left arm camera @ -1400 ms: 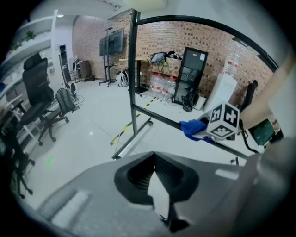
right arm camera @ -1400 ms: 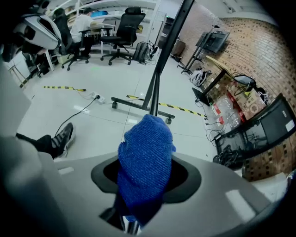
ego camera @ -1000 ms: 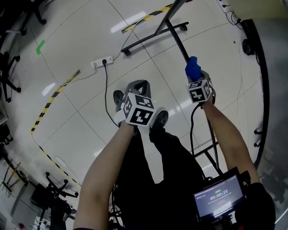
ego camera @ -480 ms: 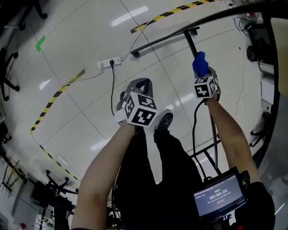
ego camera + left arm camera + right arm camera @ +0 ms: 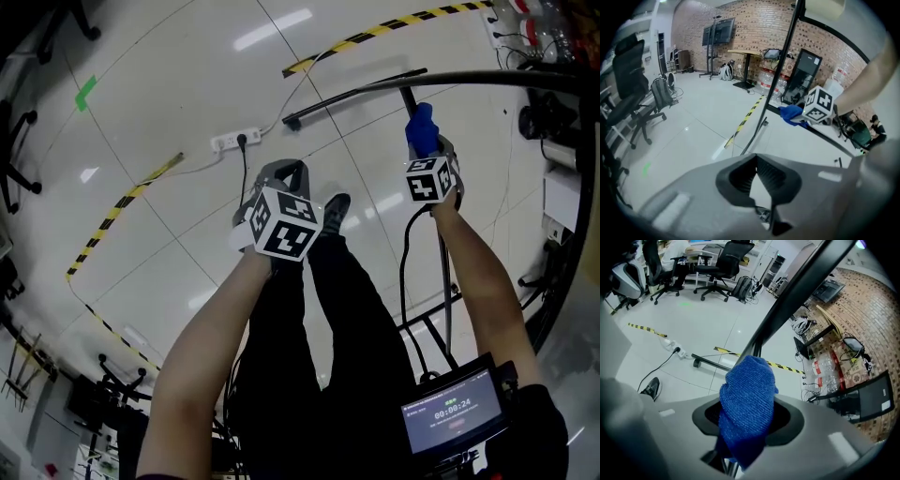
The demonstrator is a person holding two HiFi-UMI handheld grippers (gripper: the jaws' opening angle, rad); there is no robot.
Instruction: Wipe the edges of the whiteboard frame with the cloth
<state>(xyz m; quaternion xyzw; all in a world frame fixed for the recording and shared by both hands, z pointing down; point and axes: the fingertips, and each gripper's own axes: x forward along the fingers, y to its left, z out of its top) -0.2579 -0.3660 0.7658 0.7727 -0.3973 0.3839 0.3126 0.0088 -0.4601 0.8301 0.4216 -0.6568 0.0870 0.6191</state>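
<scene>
A blue cloth (image 5: 420,127) sticks out of my right gripper (image 5: 425,142), whose jaws are shut on it. In the right gripper view the cloth (image 5: 747,404) fills the gap and its tip lies in front of the black whiteboard frame (image 5: 787,296). In the head view the frame's edge (image 5: 506,80) curves across the top right, just beyond the cloth. Whether they touch I cannot tell. My left gripper (image 5: 279,187) hangs over the floor to the left. Its jaws (image 5: 756,159) are shut with nothing between them.
The stand's wheeled foot bar (image 5: 337,98) lies on the white floor, with a power strip (image 5: 234,141) and cable to its left. Yellow-black tape (image 5: 375,33) crosses the floor. The person's shoe (image 5: 335,212) is below the grippers. Office chairs (image 5: 633,89) stand far left.
Both grippers have moved forward together with the person towards the whiteboard stand. The black frame edge now sweeps across the top right of the head view. Neither gripper's jaws have changed.
</scene>
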